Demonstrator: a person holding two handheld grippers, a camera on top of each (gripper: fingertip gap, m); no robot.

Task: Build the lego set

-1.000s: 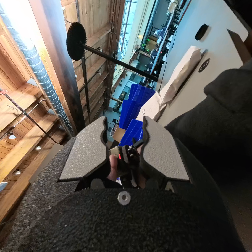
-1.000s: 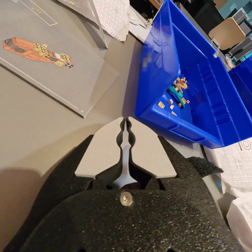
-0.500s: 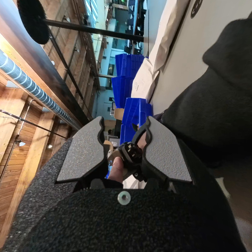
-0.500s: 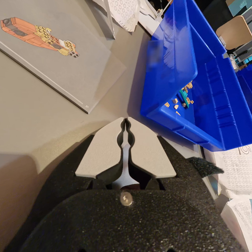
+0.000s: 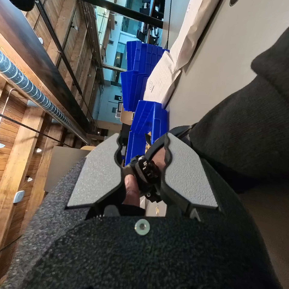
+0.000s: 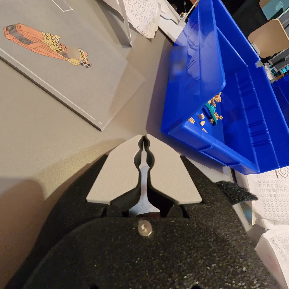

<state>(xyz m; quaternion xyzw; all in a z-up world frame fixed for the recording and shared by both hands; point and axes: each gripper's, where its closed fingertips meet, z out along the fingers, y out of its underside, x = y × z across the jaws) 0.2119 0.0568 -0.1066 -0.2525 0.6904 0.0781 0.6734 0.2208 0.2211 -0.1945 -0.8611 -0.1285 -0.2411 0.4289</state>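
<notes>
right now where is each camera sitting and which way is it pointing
Left wrist view: on the left hand-held gripper, rolled sideways, jaws open, looking along the table edge past a dark sleeve and a hand toward wooden beams.
Right wrist view: on the right hand-held gripper, jaws shut and empty, angled down at the table, instruction booklet and lego pieces.
Both views share the blue bin and white patterned bags.

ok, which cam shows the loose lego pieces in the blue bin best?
Right wrist view: the tan and teal lego pieces lie open on the blue bin floor. Left wrist view catches only a tan sliver past its own fingers.
</notes>
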